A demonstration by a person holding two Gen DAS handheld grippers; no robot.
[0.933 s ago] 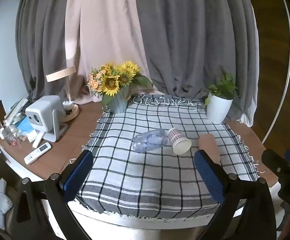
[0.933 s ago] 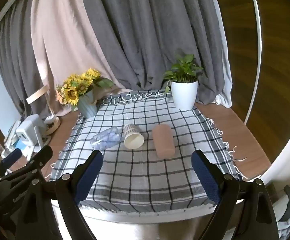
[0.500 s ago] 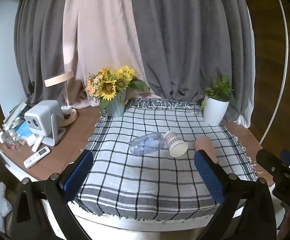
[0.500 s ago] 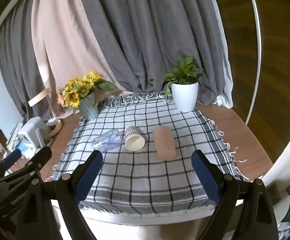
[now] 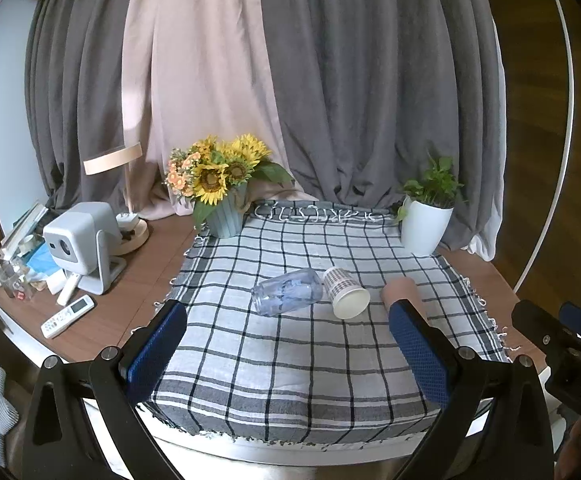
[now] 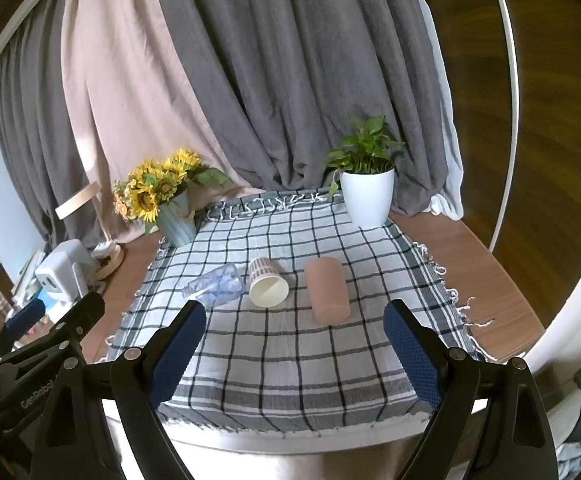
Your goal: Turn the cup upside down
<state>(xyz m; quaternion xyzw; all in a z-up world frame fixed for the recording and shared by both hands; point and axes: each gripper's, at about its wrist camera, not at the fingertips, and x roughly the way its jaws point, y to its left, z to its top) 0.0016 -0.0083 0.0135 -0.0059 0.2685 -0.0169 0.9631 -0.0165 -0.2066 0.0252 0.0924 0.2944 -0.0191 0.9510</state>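
Three cups lie on their sides in a row on the checked cloth (image 5: 290,356). A clear plastic cup (image 5: 287,291) is on the left, a white paper cup (image 5: 345,298) with a checked band in the middle, mouth towards me, and a pink cup (image 6: 326,290) on the right. In the left wrist view the pink cup (image 5: 400,290) is partly behind my right finger. My left gripper (image 5: 288,346) is open and empty near the table's front edge. My right gripper (image 6: 292,346) is open and empty, also short of the cups.
A sunflower vase (image 5: 224,216) stands at the cloth's back left and a white potted plant (image 5: 426,224) at the back right. A white projector (image 5: 80,240), a lamp (image 5: 126,200), a remote (image 5: 67,316) and clutter sit on the wooden table to the left. Curtains hang behind.
Both grippers have risen and pulled back slightly, so the table sits a little lower in view. The cups have not moved and both grippers stay open.
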